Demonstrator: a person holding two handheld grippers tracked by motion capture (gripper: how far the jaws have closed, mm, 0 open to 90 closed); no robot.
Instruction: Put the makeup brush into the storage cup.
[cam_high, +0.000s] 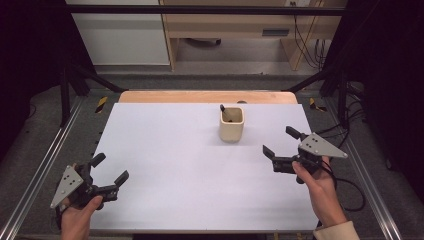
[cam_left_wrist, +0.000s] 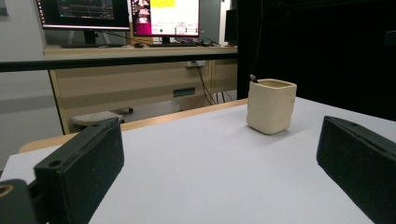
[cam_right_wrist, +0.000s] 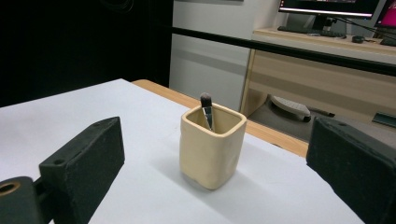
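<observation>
Standing upright on the white table top (cam_high: 200, 165), toward the far edge at about one o'clock from the table's middle, is a cream, square-mouthed ceramic cup (cam_high: 232, 124). A small brush (cam_high: 223, 111) leans inside it, its dark bristle tip poking up just above the rim on the cup's far-left corner as the high view shows it. In the right gripper view the cup (cam_right_wrist: 212, 144) sits between the two black jaws but well beyond them, with the brush (cam_right_wrist: 207, 112) resting against the back wall, metal ferrule catching the light.

At about eight o'clock on the table, the left gripper (cam_high: 111, 172) is held in the person's left hand (cam_high: 77, 215), near the front left corner. Its jaws are spread wide and grip nothing; they point toward two o'clock. In its own view the cup (cam_left_wrist: 271, 105) appears far off, toward the right of the gap between the jaws.

At about three o'clock, the right gripper (cam_high: 280, 143) is held in the person's right hand (cam_high: 320, 187), just right of the cup and apart from it. Its jaws are likewise spread wide, empty, and aimed toward ten o'clock. A black cable (cam_high: 350, 192) trails from it off the right edge of the table.

Beyond the table stand a wooden desk (cam_right_wrist: 327, 70) and monitors (cam_left_wrist: 121, 11).
</observation>
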